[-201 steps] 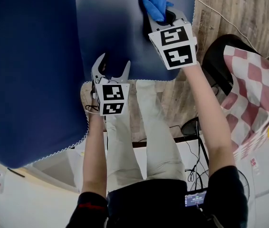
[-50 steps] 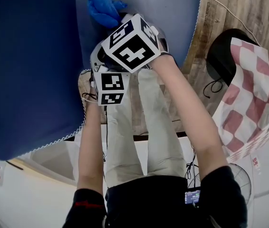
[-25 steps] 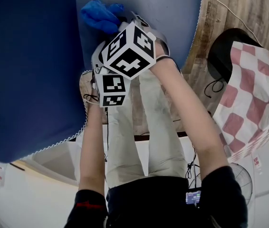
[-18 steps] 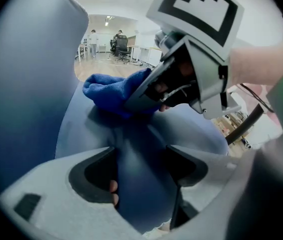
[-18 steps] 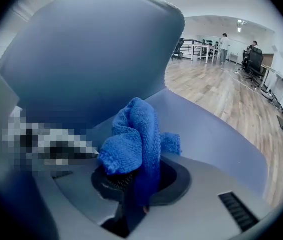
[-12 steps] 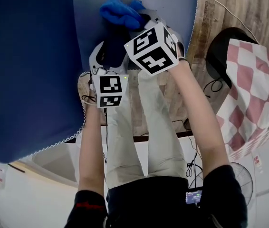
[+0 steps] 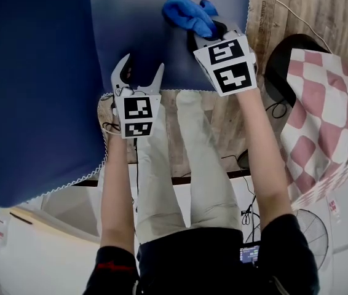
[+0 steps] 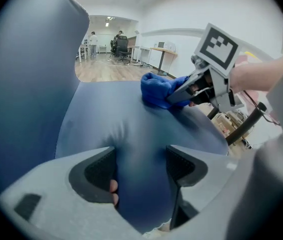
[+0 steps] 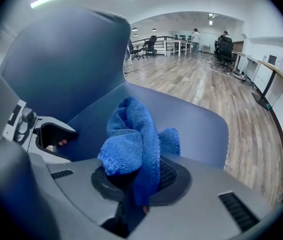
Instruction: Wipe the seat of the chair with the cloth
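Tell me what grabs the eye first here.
The bright blue cloth, clamped in the right gripper, sits bunched on the dark blue chair seat. Next comes the left gripper, open and empty at the seat's front edge.

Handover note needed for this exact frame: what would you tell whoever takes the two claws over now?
Right claw: shut on the bunched bright blue knitted cloth, which lies against the dark blue padded chair seat, right of its middle.
Left claw: open, holding nothing, over the seat's front edge.
Done: the cloth is gripped and on the seat; no mark shows how much has been wiped.
To do: probably sweep the cloth over the rest of the seat, including the part by the left claw.
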